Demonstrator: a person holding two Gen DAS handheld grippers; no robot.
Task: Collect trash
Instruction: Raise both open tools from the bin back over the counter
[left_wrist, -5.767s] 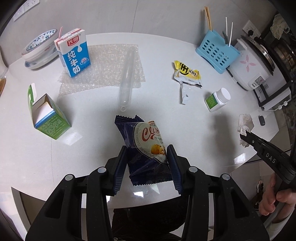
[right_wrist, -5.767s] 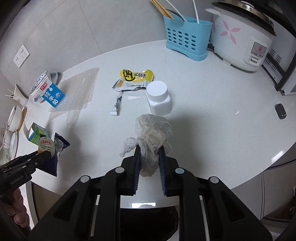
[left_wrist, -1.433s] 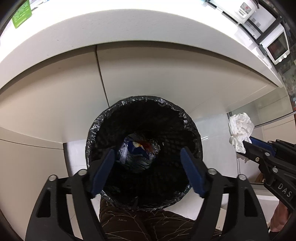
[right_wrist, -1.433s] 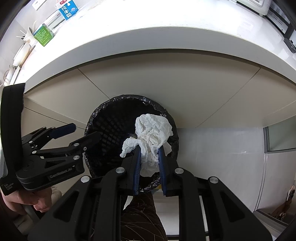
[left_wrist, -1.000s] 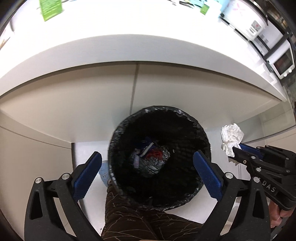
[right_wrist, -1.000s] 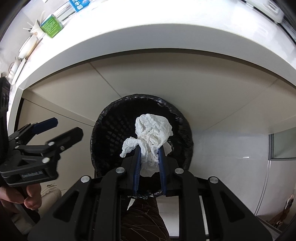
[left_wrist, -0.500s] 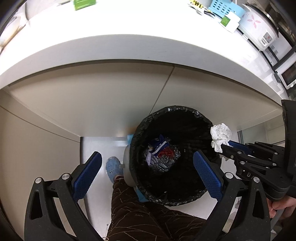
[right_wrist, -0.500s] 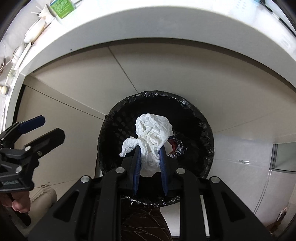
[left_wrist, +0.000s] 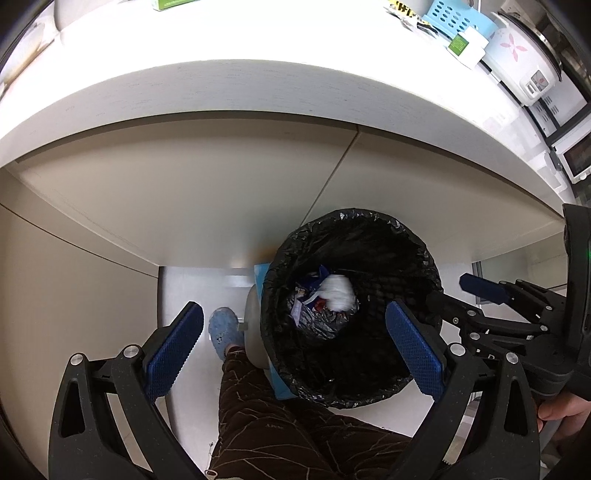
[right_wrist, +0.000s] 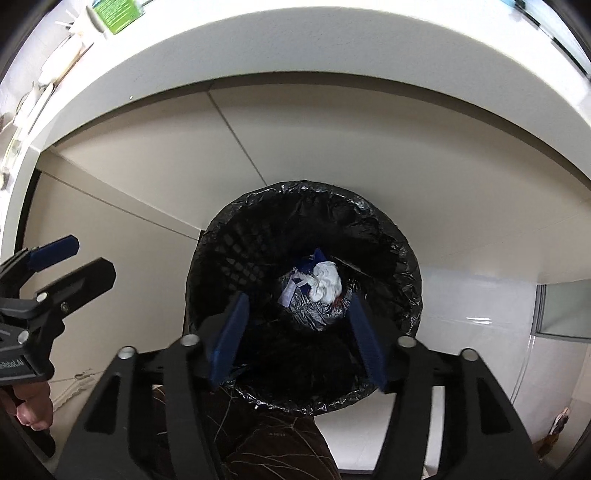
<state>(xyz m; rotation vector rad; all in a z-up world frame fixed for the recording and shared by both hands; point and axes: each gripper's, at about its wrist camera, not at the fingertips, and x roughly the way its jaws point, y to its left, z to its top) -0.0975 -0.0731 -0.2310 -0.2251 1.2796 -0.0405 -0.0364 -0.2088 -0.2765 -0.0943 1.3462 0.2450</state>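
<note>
Right wrist view: the crumpled white tissue (right_wrist: 325, 282) lies at the bottom of the black-lined trash bin (right_wrist: 399, 254), on a dark blue snack wrapper (right_wrist: 318, 255) and other scraps. Directly above the bin's mouth, the right gripper (right_wrist: 297, 334) hangs with fingers spread wide, holding nothing. Beside the bin's left rim, the left gripper (left_wrist: 293, 349) is also wide and empty. Behind the bin, the white surface (left_wrist: 258, 85) edge overhangs beige cabinet panels (left_wrist: 184, 206).

Both wrist views look steeply down past the surface (left_wrist: 258, 92) edge into the black-lined trash bin (left_wrist: 369, 229). Left view sits left of the bin, right tongs (left_wrist: 461, 295) at its right edge. Right view hangs directly over the bin (right_wrist: 388, 229), closer, left tongs (right_wrist: 74, 258) at its left.
</note>
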